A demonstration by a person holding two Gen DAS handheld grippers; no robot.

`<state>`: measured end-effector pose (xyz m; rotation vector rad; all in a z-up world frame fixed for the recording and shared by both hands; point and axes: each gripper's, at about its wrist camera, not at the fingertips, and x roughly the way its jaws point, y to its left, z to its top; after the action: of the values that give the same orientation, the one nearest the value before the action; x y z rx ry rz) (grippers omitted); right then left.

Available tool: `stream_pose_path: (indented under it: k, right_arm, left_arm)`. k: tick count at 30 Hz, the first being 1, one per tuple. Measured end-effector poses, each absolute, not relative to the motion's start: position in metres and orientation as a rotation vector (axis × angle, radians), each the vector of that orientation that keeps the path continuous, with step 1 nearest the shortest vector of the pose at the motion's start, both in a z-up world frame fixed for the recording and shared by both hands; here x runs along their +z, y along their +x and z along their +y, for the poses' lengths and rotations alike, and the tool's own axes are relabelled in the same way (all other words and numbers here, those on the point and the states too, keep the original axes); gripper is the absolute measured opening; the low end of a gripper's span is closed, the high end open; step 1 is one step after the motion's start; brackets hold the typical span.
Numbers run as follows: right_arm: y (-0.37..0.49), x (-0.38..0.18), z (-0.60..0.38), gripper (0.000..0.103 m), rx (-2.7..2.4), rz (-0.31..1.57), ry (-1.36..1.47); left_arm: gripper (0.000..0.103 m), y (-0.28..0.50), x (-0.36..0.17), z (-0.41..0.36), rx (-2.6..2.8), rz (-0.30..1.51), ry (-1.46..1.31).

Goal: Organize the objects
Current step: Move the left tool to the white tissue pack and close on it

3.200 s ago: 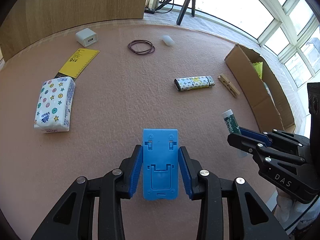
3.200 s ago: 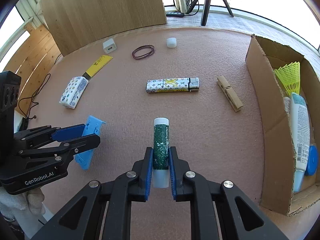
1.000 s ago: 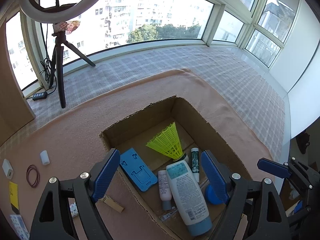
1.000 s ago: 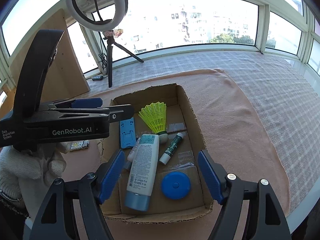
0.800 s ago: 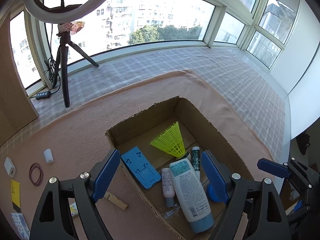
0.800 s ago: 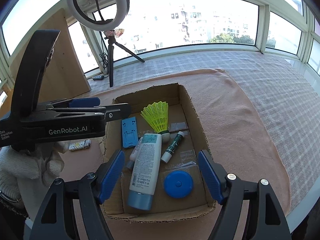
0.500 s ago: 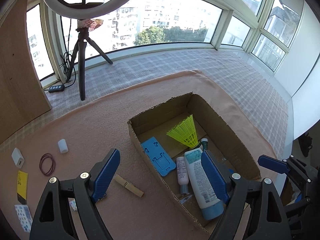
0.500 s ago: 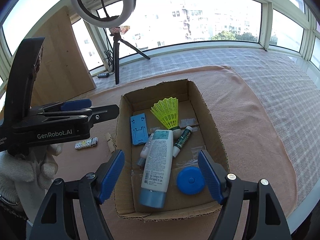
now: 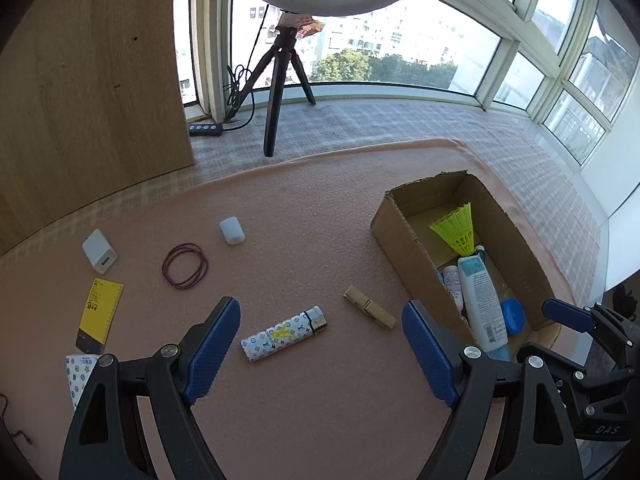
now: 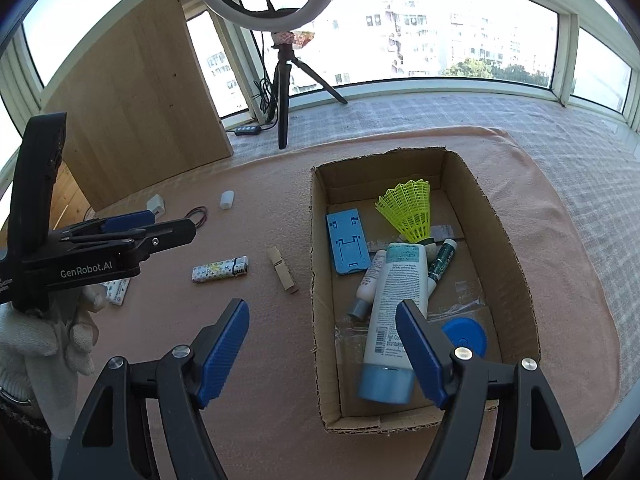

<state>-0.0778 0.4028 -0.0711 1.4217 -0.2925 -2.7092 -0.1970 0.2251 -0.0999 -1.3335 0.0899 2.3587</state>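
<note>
My left gripper [image 9: 320, 344] stands open and empty above the pink mat, with the patterned lighter [image 9: 284, 334] lying on the mat below its jaws. A wooden clothespin [image 9: 370, 312] lies just to the right. The cardboard box [image 10: 500, 240] holds a blue phone stand [image 10: 347, 246], a yellow shuttlecock [image 10: 408, 208], a lotion bottle [image 10: 396, 312], a green tube [image 10: 440, 260], a small bottle [image 10: 368, 280] and a blue round lid [image 10: 466, 338]. My right gripper [image 10: 322, 332] hovers open and empty over the box's left wall. The left gripper [image 10: 172, 230] shows at the left, held by a gloved hand [image 10: 48, 340].
Rubber bands [image 9: 185, 266], a white cap [image 9: 232, 231], a white charger [image 9: 100, 256], a yellow ruler [image 9: 100, 312] and a tissue pack [image 9: 80, 372] lie on the mat's left part. A tripod [image 9: 276, 92] with a ring light and a wooden panel [image 9: 88, 80] stand behind.
My left gripper has swung left, away from the box and over the mat with the loose items. The right gripper has drifted a little left over the box. Both stay open.
</note>
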Motion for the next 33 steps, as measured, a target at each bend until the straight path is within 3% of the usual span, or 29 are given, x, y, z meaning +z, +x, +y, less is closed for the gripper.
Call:
stream_pose_path:
  k: [21, 33]
  right_arm:
    - [-0.075, -0.079, 0.320, 0.072, -2.628, -0.250, 1.450]
    - [-0.065, -0.087, 0.304, 0.072, -2.614, -0.219, 1.500]
  left_arm:
    - [0.085, -0.227, -0.149, 0.006, 2.555, -0.105, -1.608]
    - [0.057, -0.249, -0.187, -0.043, 2.471, -0.374, -1.726]
